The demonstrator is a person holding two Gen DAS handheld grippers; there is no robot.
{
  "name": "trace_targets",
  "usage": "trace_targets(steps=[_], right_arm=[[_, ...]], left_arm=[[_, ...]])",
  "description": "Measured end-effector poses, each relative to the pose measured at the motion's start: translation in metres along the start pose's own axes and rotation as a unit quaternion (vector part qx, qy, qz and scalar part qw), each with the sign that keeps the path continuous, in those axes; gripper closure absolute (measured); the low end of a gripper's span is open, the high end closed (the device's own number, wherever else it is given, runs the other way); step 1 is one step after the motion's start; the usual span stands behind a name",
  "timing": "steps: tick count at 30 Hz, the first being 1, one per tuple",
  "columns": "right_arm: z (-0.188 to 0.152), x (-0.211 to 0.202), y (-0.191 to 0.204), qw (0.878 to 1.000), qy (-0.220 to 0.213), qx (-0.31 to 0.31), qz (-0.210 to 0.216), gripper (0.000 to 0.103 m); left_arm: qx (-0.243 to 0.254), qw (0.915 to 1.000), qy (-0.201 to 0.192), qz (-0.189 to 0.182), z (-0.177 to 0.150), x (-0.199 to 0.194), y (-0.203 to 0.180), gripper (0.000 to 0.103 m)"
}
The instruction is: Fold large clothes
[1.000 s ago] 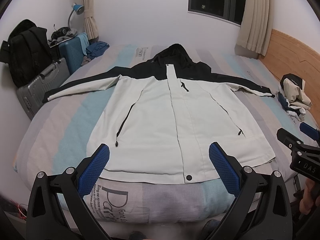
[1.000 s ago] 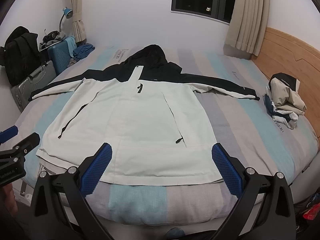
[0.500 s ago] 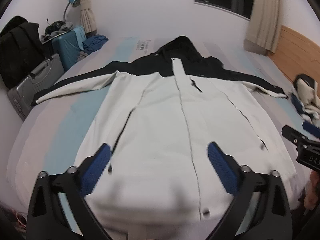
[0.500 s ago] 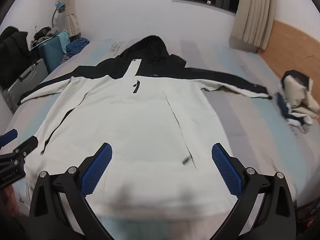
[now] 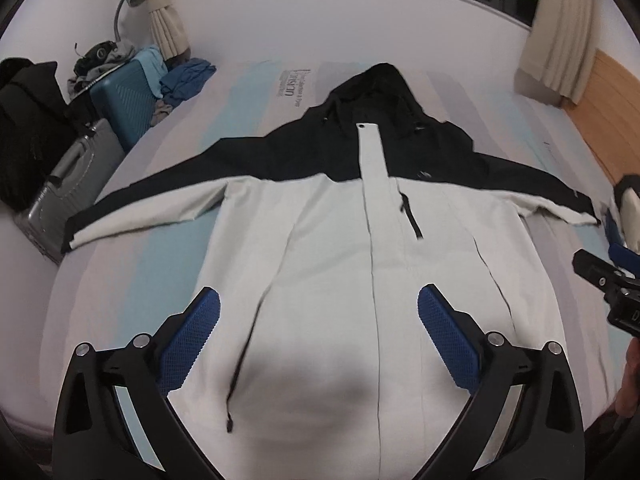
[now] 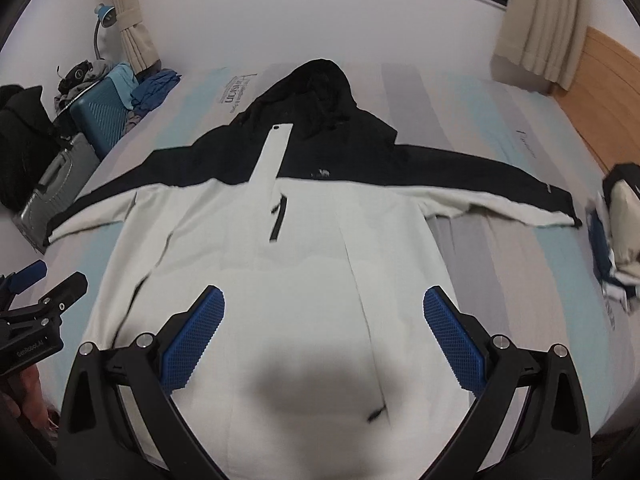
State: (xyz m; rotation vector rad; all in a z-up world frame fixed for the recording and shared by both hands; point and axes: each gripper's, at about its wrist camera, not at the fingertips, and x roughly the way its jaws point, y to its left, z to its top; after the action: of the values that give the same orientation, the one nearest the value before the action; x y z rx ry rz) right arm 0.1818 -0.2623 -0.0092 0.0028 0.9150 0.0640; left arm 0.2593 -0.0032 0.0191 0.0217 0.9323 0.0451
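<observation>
A large hooded jacket (image 5: pixel 320 240), white in the body and black across the shoulders and hood (image 5: pixel 376 96), lies flat and face up on the striped bed (image 5: pixel 152 256) with both sleeves spread out. My left gripper (image 5: pixel 319 292) hovers over the jacket's lower left half; its jaws are opening and nothing is between them. My right gripper (image 6: pixel 324 290) hangs open and empty over the lower right half of the jacket (image 6: pixel 312 248). Each gripper shows at the edge of the other's view, the right gripper (image 5: pixel 600 276) and the left gripper (image 6: pixel 44 288). The hem is hidden below both.
A teal suitcase (image 5: pixel 120 100), a grey suitcase (image 5: pixel 68 176) and a black bag (image 5: pixel 24 128) stand left of the bed. Another bundled garment (image 6: pixel 620 232) lies at the bed's right edge by the wooden headboard (image 6: pixel 608 92). A person's hand (image 6: pixel 24 392) holds the left gripper.
Both grippers have moved forward from the foot of the bed to over the jacket's body. The hem has slipped out of view. The jacket itself lies as before.
</observation>
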Motion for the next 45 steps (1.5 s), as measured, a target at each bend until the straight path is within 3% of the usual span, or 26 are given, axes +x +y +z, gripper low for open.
trace_targets(steps=[6,11,19,26,34,40,45], right_arm=[[0.066,0.026,-0.004,1.0,0.013,-0.005,-0.006,0.007],[0.102,0.074,-0.012,0.998,0.034,0.046,0.036,0.007],[0.139,0.142,-0.009,0.999,0.042,0.018,-0.029,0.007],[0.146,0.218,-0.032,0.997,0.063,0.027,-0.03,0.008],[0.16,0.287,-0.052,0.995,0.065,0.014,-0.075,0.007],[0.156,0.322,-0.06,0.992,0.094,0.009,-0.089,0.007],[0.154,0.328,-0.052,0.99,0.112,-0.015,-0.083,0.007]], left_arm=[[-0.008,0.9999,0.011,0.005,0.057,0.021,0.005,0.006],[-0.019,0.9996,0.017,-0.012,0.099,0.074,0.021,0.006],[-0.007,0.999,0.028,-0.035,0.143,0.162,0.032,0.006],[0.006,0.9994,0.023,-0.027,0.162,0.241,0.027,0.006],[0.023,0.9986,0.047,-0.003,0.168,0.328,0.023,0.006],[0.02,0.9983,0.054,0.004,0.158,0.348,0.04,0.006],[-0.01,0.9988,0.047,0.014,0.144,0.325,0.095,0.006]])
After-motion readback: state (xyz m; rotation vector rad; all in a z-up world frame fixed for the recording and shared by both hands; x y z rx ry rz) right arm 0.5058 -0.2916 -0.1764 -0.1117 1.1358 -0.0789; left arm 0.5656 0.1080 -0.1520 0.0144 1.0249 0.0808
